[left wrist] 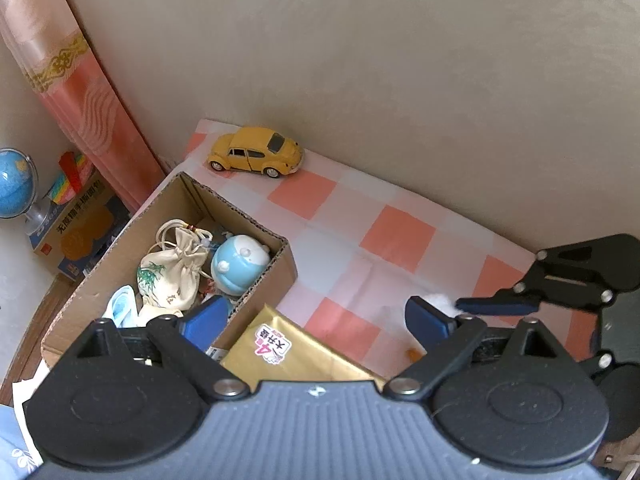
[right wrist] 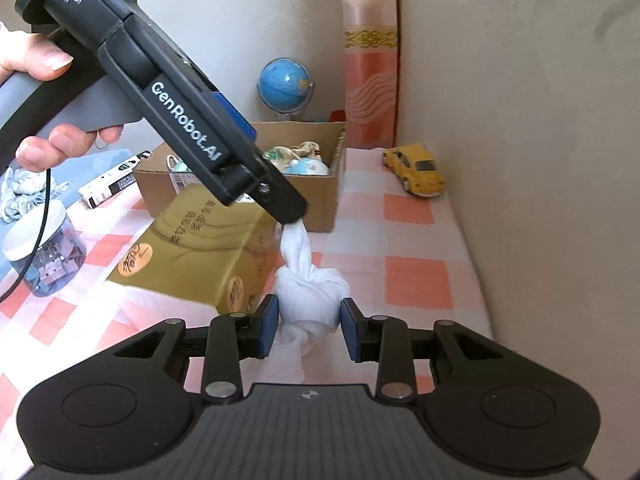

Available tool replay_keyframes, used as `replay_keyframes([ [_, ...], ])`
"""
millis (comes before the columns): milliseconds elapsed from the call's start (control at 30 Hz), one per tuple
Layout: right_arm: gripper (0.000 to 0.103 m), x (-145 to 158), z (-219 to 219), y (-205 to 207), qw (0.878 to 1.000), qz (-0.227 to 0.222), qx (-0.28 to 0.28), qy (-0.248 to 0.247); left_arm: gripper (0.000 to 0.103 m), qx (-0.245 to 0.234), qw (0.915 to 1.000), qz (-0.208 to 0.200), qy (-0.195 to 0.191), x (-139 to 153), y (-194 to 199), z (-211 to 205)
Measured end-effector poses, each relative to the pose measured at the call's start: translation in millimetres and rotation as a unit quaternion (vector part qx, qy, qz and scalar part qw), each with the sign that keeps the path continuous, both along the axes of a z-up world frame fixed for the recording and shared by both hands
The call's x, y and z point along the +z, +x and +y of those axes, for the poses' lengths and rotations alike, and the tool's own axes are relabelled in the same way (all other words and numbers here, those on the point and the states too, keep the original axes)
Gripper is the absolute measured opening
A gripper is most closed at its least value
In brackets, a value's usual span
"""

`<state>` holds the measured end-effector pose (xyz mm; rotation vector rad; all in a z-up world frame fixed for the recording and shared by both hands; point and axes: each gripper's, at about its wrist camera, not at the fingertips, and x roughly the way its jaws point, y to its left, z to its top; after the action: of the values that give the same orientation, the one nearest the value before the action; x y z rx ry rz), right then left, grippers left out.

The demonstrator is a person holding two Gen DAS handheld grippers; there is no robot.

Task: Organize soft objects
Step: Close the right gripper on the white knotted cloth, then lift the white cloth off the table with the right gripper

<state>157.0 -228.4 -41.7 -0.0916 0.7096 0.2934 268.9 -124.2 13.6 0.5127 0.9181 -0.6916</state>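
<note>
A white knotted cloth (right wrist: 310, 292) lies on the pink-checked tablecloth (right wrist: 416, 276), and my right gripper (right wrist: 308, 328) is shut on its thick knot, both blue pads pressing its sides. The cloth's twisted tail rises to the tip of my left gripper (right wrist: 286, 210), which reaches in from the upper left. In the left wrist view my left gripper (left wrist: 316, 318) stands wide open, gripping nothing; the cloth (left wrist: 440, 300) shows as a white tuft by its right pad, at the right gripper (left wrist: 460, 304). A cardboard box (left wrist: 256, 236) holds a cream drawstring pouch (left wrist: 176, 272) and a blue round toy (left wrist: 236, 264).
A gold tissue box (right wrist: 200, 248) lies between the cardboard box and the cloth. A yellow toy car (right wrist: 416, 172) sits by the wall. At the left stand a jar of clips (right wrist: 44, 248) and a globe (right wrist: 284, 84). A person's hand (right wrist: 36, 60) holds the left gripper's handle.
</note>
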Motion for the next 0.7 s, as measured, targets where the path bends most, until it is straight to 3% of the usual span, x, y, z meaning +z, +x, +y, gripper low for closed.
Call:
replay_keyframes([
  [400,0.041,-24,-13,-22,0.998,0.043,-0.025,-0.033,0.095,-0.032,0.9994,0.006,0.011,-7,-18,-11],
  [700,0.064,-32,-8,-23,0.998,0.039,-0.018,-0.039,0.095,-0.073,0.9968,0.013,0.032,-11,-27,-18],
])
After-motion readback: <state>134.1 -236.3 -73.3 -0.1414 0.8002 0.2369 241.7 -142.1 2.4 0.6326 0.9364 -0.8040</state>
